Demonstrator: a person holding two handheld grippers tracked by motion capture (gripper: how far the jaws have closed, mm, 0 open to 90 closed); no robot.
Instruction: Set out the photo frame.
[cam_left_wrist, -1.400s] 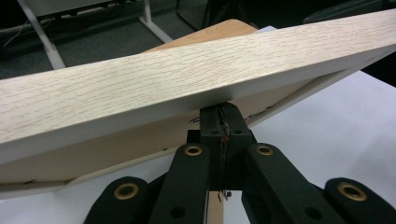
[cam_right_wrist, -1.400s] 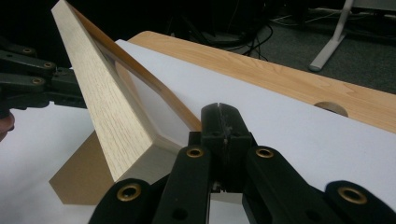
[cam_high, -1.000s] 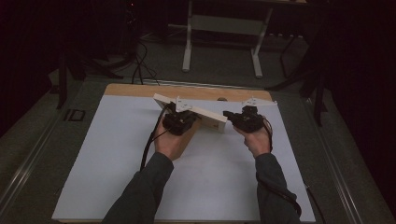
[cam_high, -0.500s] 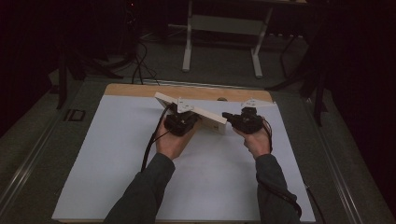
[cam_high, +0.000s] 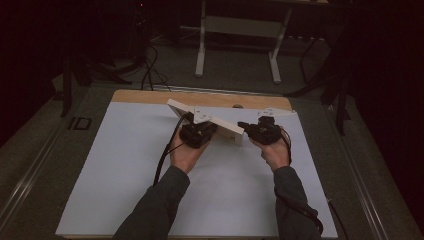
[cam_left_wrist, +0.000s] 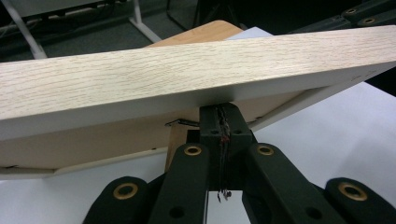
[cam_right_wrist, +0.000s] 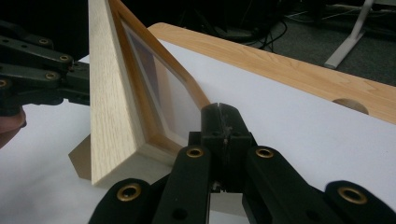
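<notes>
At the frame (cam_high: 210, 120) (wooden), both tools closed.

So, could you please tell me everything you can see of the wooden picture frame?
The wooden picture frame is light, oak-grained wood with a deep, broad rim and a paler back panel. In the right gripper view a glazed front sits inside its inner lip. It stands on edge, tilted, on the white sheet near the table's far side. The left claw sits shut at its underside, and the right claw sits shut by its corner.

Wooden frame (cam_left_wrist: 187, 79) cropped at both ends
</notes>
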